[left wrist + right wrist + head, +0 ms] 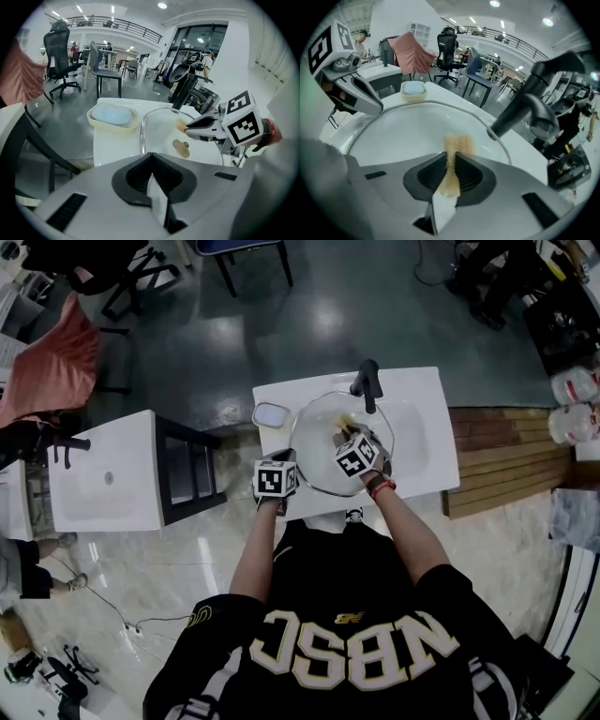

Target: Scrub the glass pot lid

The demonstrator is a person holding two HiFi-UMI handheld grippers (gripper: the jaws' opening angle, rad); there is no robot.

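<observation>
our left gripper [151, 163] is clamped tight on the lid [159, 127] at its near rim. our right gripper [451, 161] squeezes a tan sponge [458, 143] onto the glass just ahead. push too hard and the lid could twist free, or knock the tap [525, 105] just beyond.

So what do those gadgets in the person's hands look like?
Each hand carries a grey plastic tool: the left gripper and right gripper both end in black V-shaped jaw pads. Each bears a white cube printed with black square markers. The person wears a black short-sleeved shirt with cream lettering and a red wristband.
</observation>
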